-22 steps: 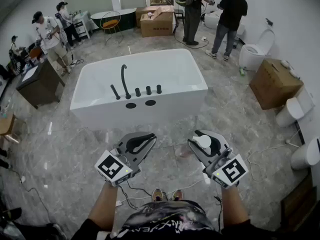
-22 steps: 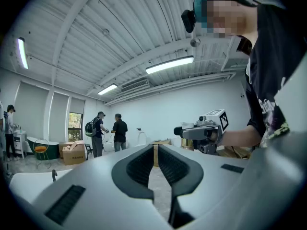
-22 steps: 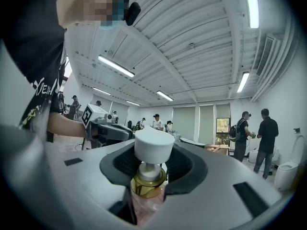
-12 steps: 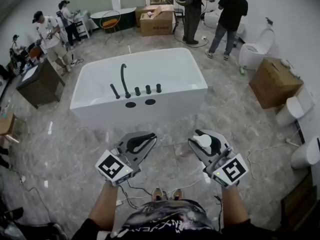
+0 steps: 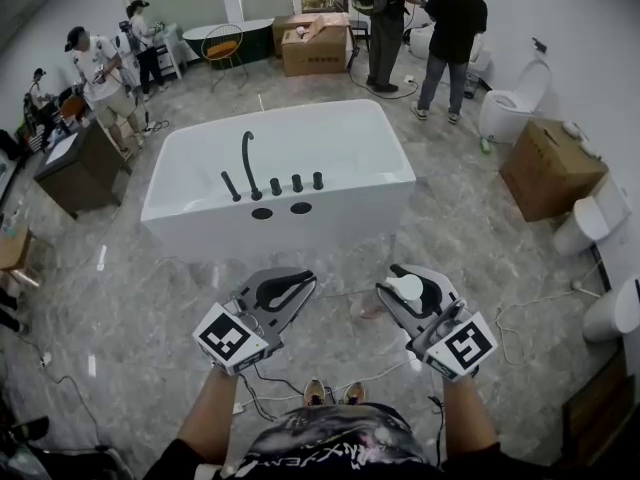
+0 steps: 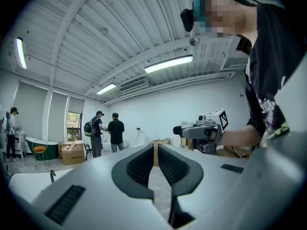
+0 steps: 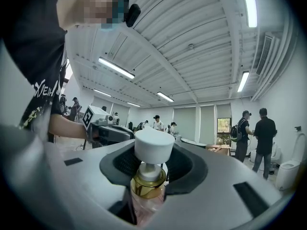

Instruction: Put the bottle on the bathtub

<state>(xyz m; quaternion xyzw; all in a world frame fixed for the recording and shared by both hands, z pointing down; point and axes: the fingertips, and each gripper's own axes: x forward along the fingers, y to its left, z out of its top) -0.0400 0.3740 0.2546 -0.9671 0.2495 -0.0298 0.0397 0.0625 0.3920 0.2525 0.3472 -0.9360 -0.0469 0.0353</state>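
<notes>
Grey marble floor [image 5: 120,298], white walls [image 5: 590,28], strip lights [image 6: 168,63] overhead; a cardboard box [image 5: 548,168] stands just beside the toilet [image 5: 512,103].

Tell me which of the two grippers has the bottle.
The right gripper: its jaws are clamped on the bottle with the gold collar and white cap. The left gripper has nothing between its jaws.

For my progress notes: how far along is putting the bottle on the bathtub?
Done: the right gripper is shut on the bottle. In hand: it is held short of the bathtub. Remaining: reach the tub and set it down there.
</notes>
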